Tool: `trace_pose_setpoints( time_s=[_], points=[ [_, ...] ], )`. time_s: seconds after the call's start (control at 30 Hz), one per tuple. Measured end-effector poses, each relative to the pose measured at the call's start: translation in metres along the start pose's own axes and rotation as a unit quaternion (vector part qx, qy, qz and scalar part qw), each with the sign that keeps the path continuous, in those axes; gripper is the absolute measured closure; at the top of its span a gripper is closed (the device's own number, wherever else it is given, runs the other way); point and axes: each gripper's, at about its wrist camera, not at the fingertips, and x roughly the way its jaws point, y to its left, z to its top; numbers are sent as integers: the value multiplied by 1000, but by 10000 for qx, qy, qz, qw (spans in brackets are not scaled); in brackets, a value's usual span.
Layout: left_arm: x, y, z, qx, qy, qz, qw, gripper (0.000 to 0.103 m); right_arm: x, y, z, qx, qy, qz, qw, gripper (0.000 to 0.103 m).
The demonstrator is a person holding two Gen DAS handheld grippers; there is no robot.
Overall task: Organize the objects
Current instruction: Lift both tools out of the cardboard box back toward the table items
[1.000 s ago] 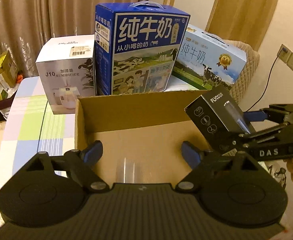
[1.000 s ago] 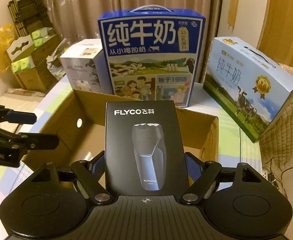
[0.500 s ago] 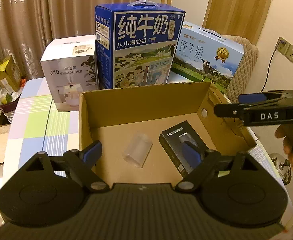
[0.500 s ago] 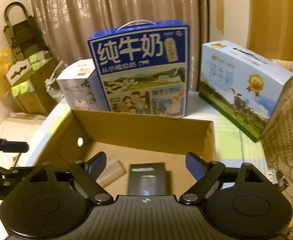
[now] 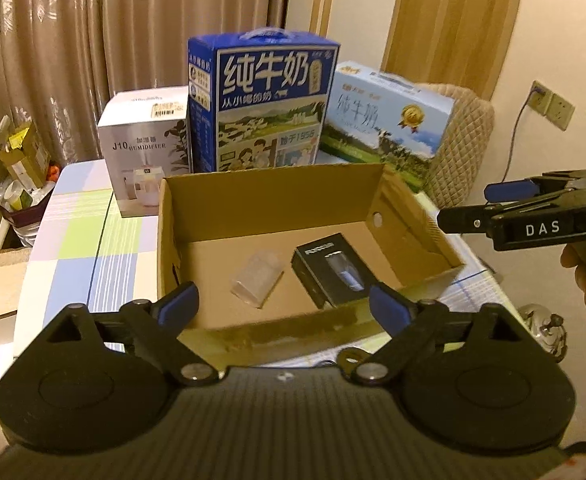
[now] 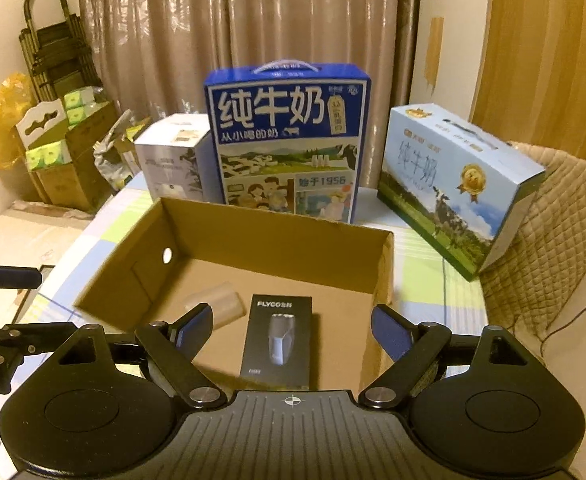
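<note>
Cardboard box (image 6: 261, 240) sits mid-frame on the checked table (image 5: 77, 240), open-topped. Black shaver box (image 6: 277, 342) lies flat inside, just beside a clear plastic piece (image 5: 257, 280). Left gripper (image 5: 283, 306) and right gripper (image 6: 293, 326) both spread wide, holding nothing, lower frame. Milk cartons (image 6: 289, 140) behind.

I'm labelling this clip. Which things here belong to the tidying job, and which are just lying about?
Job:
open brown cardboard box
black Flyco shaver box, lying inside it
translucent plastic cup, on its side inside it
open, empty left gripper and right gripper

Lying about:
dark blue milk carton
light blue milk carton
white humidifier box
</note>
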Motion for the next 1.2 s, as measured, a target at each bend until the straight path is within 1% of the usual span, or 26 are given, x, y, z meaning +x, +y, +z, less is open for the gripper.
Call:
trace_pose_setpoints(
  time_s=[0.13,0.23,0.33,0.43,0.57,0.73,0.93,1.07,1.2],
  points=[
    [-31,-10,-14,-34,-183,64,9998,6,-34,8,-16,40,-49,-4,10000,19],
    [-53,-20,-28,-33,-320,188,9993,1,-58,15,-34,47,-80,56,9999,19],
    [-73,-31,-43,30,-444,268,9986,1,-80,21,-55,75,-141,118,9998,19],
    [-90,-39,-60,-13,-502,301,9983,1,-101,26,-81,114,-198,77,9997,19],
    [-107,-50,-87,3,-570,431,9974,1,-122,36,-118,10,-229,48,9997,19],
    [-117,-61,-120,-51,-520,509,9973,1,-141,41,-162,109,-239,-43,9996,19],
    [-125,-73,-162,-153,-454,435,9979,1,-155,42,-210,242,-101,-150,9995,19],
    [-122,-78,-184,-144,-280,484,9983,1,-158,40,-230,271,-6,-190,9995,19],
    [-119,-80,-198,-154,-149,451,9988,1,-160,40,-244,375,57,-163,9991,19]
  ],
)
